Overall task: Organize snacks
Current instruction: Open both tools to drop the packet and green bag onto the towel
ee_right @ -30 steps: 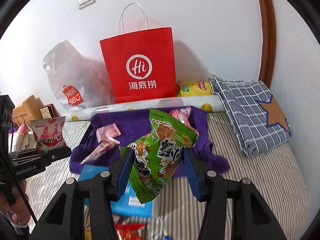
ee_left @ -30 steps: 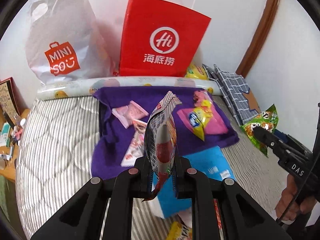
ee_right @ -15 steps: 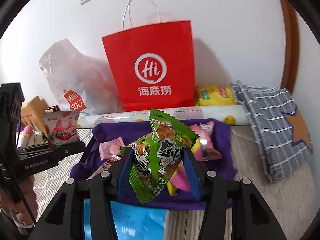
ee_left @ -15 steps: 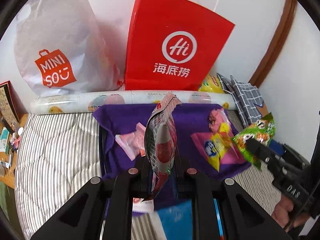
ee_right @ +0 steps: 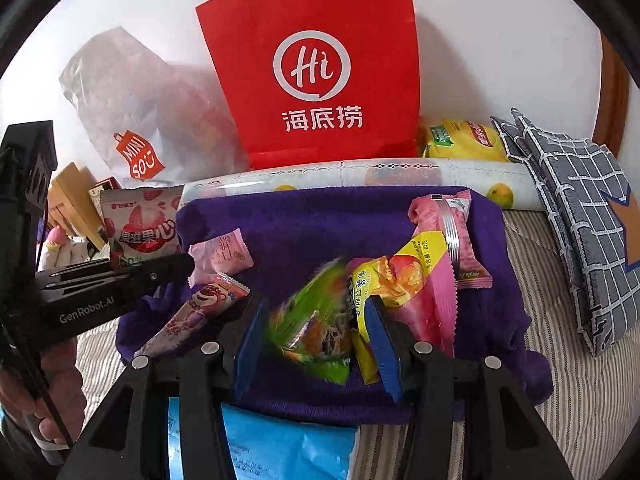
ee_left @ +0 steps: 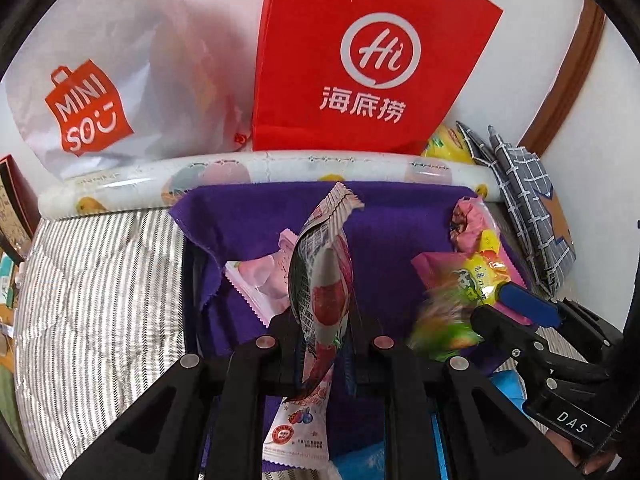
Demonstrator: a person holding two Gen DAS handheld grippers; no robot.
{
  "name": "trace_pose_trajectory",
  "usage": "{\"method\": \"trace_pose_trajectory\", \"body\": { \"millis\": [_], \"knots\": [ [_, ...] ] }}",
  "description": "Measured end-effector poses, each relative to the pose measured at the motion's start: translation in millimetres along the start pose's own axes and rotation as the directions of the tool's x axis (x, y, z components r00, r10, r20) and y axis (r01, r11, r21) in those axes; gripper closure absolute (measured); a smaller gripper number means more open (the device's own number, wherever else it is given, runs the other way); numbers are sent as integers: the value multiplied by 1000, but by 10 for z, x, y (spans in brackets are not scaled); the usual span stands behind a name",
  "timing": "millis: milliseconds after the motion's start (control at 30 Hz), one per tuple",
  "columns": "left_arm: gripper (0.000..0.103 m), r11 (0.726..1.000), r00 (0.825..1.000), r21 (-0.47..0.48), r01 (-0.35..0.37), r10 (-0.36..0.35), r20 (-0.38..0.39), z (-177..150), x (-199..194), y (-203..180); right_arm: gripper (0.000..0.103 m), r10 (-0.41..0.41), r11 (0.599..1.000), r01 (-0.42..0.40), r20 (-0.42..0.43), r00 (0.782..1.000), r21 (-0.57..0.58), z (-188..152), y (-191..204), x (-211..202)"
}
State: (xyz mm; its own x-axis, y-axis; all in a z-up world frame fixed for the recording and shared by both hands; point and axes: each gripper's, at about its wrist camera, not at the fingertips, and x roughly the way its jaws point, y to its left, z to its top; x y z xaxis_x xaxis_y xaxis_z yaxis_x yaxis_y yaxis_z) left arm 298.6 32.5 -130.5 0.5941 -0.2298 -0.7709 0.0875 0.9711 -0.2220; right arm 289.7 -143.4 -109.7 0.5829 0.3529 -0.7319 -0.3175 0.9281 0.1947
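Past the gripper: red Hi paper bag [ee_right: 316, 68] against the wall, white Miniso bag [ee_left: 96, 80] left, checked cloth [ee_right: 580, 216] right.

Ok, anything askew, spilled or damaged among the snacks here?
Nothing torn or spilled. The green snack packet between the right gripper pads is motion-blurred and tilted. The left gripper pinches the strawberry packet edge-on. Loose packets lie scattered at odd angles on the purple cloth.
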Motion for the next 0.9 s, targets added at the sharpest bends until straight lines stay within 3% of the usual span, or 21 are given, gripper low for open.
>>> {"method": "trace_pose_trajectory", "body": {
  "millis": [200, 467, 600, 800, 900],
  "knots": [
    [88, 1000, 1000, -11, 16, -16, -12, -19, 50, 16, 55, -12, 1000, 12, 0, 1000, -5, -7, 0, -11],
    [86, 999, 999, -2, 33, -33, -34, -30, 58, -32, 54, -49, 999, 48, 35, 998, 1, 0, 25, -339],
    [45, 999, 999, 8, 48, -48, -22, -56, -49, -81, 44, -63, 998, 62, 40, 997, 23, -64, 49, -560],
    [41, 997, 999, 71, 40, -42, 27, -177, -391, -207, 39, -106, 994, 106, 10, 994, 24, -198, 165, -769],
    [41, 996, 999, 83, 42, -45, 27, -276, -545, -241, 30, -124, 992, 124, 2, 992, 37, -277, 214, -886]
  ]
}}
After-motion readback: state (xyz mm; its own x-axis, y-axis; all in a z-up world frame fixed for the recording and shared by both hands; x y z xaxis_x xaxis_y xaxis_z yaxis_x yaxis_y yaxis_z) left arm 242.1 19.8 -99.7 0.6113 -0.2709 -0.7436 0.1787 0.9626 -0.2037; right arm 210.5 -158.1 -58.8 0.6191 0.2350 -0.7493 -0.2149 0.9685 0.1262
